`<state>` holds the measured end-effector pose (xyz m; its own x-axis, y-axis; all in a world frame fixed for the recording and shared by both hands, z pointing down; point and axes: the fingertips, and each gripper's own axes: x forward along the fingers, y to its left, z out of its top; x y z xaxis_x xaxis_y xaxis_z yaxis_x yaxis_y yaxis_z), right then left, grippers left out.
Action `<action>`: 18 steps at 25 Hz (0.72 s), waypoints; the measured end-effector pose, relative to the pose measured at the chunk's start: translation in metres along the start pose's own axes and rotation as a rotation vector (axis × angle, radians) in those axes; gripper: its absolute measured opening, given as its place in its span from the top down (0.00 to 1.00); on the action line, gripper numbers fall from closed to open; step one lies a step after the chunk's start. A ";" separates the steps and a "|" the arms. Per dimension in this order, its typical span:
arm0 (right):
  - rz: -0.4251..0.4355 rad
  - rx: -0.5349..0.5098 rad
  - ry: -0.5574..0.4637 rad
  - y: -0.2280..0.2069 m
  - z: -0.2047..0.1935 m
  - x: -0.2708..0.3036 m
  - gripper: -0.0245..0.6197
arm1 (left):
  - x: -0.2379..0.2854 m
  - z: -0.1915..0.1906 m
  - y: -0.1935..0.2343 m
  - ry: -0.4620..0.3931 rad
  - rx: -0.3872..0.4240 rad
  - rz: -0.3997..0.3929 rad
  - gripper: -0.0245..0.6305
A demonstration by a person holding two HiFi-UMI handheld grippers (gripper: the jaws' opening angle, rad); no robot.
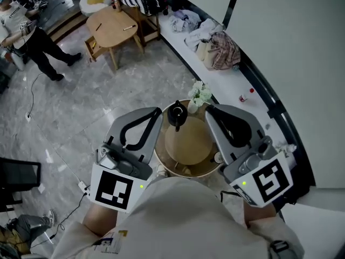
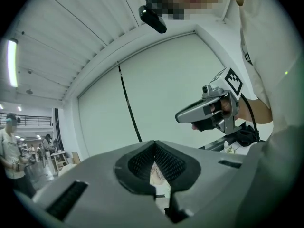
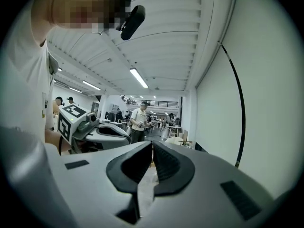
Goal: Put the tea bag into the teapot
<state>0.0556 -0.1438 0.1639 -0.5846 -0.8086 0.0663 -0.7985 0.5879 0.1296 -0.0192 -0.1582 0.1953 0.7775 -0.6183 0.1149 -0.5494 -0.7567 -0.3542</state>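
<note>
We hold two grippers over one round wooden table (image 1: 188, 142): the left gripper (image 1: 158, 110) above its left rim, the right gripper (image 1: 207, 108) above its right rim, each with jaws pressed together on nothing. One black teapot (image 1: 177, 115) stands upright at the table's far edge; we cannot tell which way its spout points. Open floor (image 1: 81, 101) lies left of the table, and a counter (image 1: 253, 90) runs close on its right. We cannot make out the tea bag.

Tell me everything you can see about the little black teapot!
The teapot is small, dark and shiny, with what looks like a looped handle on top. It stands upright at the far edge of the round wooden tray, beside white flowers. The left gripper and right gripper flank it; neither seems to touch it.
</note>
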 end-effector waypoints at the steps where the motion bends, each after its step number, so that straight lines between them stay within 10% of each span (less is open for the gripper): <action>1: 0.000 0.005 0.002 0.001 -0.002 -0.001 0.94 | -0.001 -0.002 -0.001 0.002 -0.008 0.002 0.95; 18: 0.014 -0.008 0.096 0.005 -0.045 -0.005 0.95 | 0.003 -0.028 -0.010 0.053 0.010 -0.006 0.95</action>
<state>0.0610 -0.1379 0.2084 -0.5792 -0.7989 0.1623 -0.7889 0.5994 0.1355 -0.0199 -0.1583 0.2251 0.7636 -0.6241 0.1656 -0.5414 -0.7586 -0.3626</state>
